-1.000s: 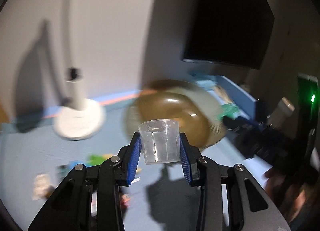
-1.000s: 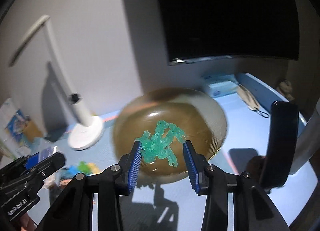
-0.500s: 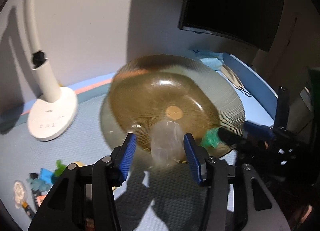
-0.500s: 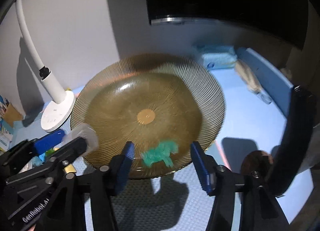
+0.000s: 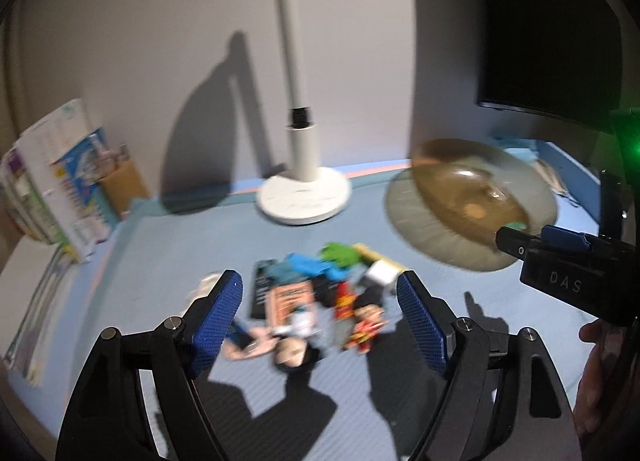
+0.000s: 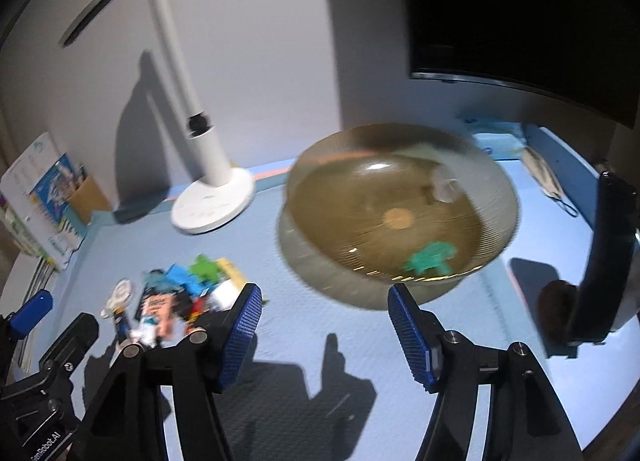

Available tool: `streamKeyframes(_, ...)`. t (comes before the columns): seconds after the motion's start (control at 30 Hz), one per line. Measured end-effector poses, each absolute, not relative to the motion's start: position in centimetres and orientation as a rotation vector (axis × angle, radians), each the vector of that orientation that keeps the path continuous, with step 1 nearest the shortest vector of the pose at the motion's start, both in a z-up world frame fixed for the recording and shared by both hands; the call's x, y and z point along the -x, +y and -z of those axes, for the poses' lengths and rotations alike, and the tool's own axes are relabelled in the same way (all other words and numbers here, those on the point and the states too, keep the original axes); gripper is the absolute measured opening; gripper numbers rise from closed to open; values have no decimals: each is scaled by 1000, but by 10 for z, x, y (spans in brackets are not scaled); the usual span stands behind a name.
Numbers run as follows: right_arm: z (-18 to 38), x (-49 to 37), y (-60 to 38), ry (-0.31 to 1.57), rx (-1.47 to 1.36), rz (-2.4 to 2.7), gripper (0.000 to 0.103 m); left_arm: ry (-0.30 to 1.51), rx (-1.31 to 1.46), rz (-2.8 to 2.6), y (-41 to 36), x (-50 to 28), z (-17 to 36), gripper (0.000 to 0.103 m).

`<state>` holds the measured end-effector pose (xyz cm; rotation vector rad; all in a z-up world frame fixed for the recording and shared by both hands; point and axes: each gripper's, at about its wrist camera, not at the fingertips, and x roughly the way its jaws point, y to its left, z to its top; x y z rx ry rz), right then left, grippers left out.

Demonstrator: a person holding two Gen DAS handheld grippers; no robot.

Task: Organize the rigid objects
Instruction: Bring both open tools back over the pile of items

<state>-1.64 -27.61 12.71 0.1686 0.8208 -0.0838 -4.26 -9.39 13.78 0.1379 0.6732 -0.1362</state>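
Note:
An amber ribbed glass plate (image 6: 496, 197) sits on the blue mat and also shows in the left wrist view (image 5: 432, 229). In it lie a green plastic toy (image 6: 430, 257) and a clear small cup (image 6: 444, 189). A pile of small toys and cards (image 5: 316, 293) lies on the mat; it shows in the right wrist view (image 6: 176, 297) too. My left gripper (image 5: 320, 325) is open and empty above the pile. My right gripper (image 6: 324, 337) is open and empty in front of the plate.
A white desk lamp (image 5: 302, 197) stands behind the pile. Books and a brown box (image 5: 60, 181) lean at the left wall. A dark monitor (image 6: 520, 9) hangs at the back right. A face mask (image 6: 548, 181) and a blue packet lie beyond the plate.
Both grippers opened and pulled back. The cup and the green toy now lie in the plate. My left gripper swung left over the toy pile.

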Motion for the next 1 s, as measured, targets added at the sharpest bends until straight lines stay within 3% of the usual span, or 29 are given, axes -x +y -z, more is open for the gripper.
streamKeyframes(0.3,-114,14,-224,853,-95,30,64,700,-92,94,-53,49,-125,78)
streamKeyframes(0.43,-94,10,-216,876,-89,27,81,731,-71,95,-41,44,-104,78)
streamKeyframes(0.7,-39,5,-204,861,-35,7,82,830,-11,-3,13,19,-28,78)
streamKeyframes(0.8,-26,-3,-206,914,-37,11,84,870,27,-13,23,13,-15,78)
streamKeyframes(0.87,-22,-8,-205,947,-19,19,91,917,55,-3,26,9,-7,78)
streamKeyframes(1.0,-17,-11,-205,971,-25,6,91,926,108,16,31,10,-7,78)
